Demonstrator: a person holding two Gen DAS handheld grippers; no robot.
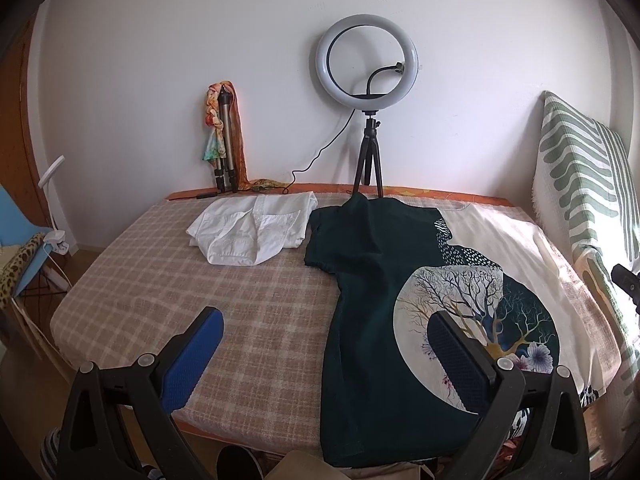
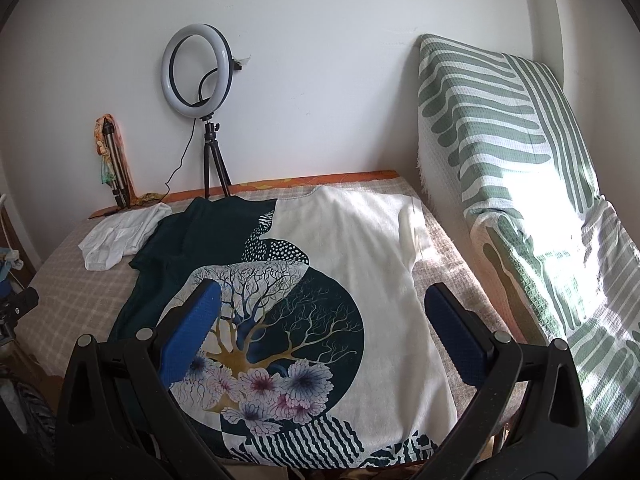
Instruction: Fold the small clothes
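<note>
I see the bed, in its checked beige cover, filling both views. Spread flat across its right half lies the printed T-shirt — dark green on one side, cream on the other, with a tree-and-flower roundel in the middle, its hem hanging over the near edge. Against the wall to the right leans a green-and-white striped cushion. A crumpled white garment sits at the far left of the bed, just beside the T-shirt's dark sleeve. Behind them a ring light stands on a small tripod, and a folded tripod with a scarf draped on it leans at the wall.

My left gripper hovers level above the near edge, blue pads spread wide, gripping nothing; one finger is over the bare cover, the other over the shirt. My right gripper — equally wide apart, empty — hangs over the roundel, pointing toward the wall.
</note>
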